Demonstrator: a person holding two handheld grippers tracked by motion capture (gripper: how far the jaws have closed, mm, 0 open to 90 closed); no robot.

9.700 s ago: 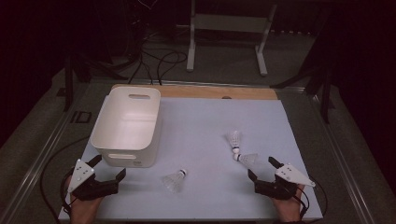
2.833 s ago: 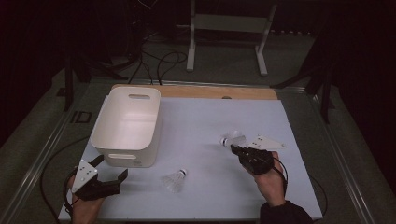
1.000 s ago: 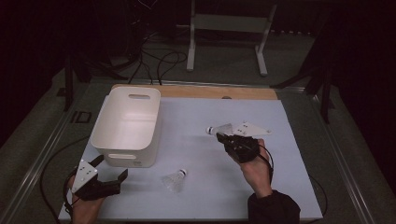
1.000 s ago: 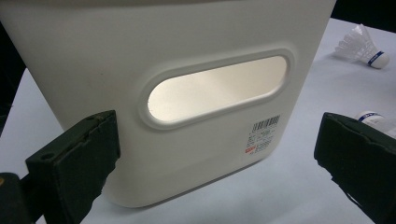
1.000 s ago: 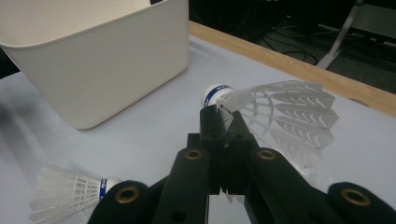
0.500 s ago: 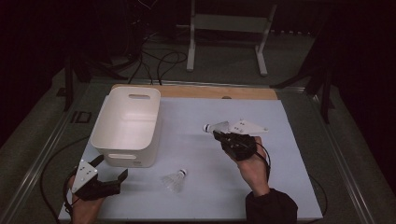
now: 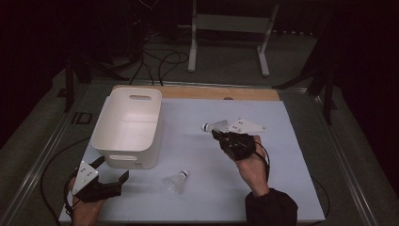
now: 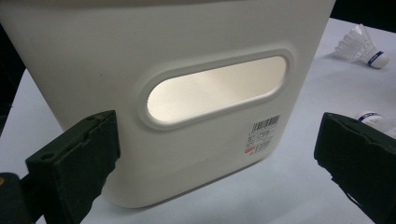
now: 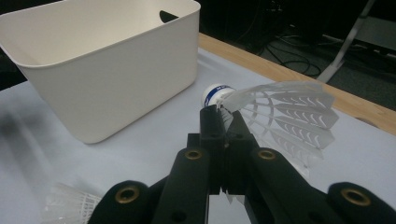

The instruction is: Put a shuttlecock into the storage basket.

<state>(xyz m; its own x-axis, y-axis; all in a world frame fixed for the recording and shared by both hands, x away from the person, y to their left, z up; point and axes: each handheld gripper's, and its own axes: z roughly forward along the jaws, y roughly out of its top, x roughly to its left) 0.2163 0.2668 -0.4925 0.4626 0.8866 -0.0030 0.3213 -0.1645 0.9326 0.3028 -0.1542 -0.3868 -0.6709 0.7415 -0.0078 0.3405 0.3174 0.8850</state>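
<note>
Right gripper (image 7: pixel 221 135), jaws clamped on shuttlecock (image 7: pixel 212 125), has carried it from table's right edge toward white bin (image 7: pixel 128 126); drop-in looks next. Left gripper (image 7: pixel 109 171) idle, jaws spread, near front-left corner. Second shuttlecock (image 7: pixel 176 181) near front edge.

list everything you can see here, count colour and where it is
shuttlecock: 2, white with a blue band at the cork; one held in the right claw above the mat, one lying on the mat in front of the bin
bin: 1, white, with handle slots, on the left half of the mat, nothing visible inside
mat: 1, pale blue-white, covers the table
wooden strip: 1, light brown, along the far edge of the mat
metal stand: 1, pale grey, on the floor behind the table
cables: several, black, on the floor behind the table
left claw: open, near left corner, facing the bin
right claw: shut on a shuttlecock's skirt
</note>
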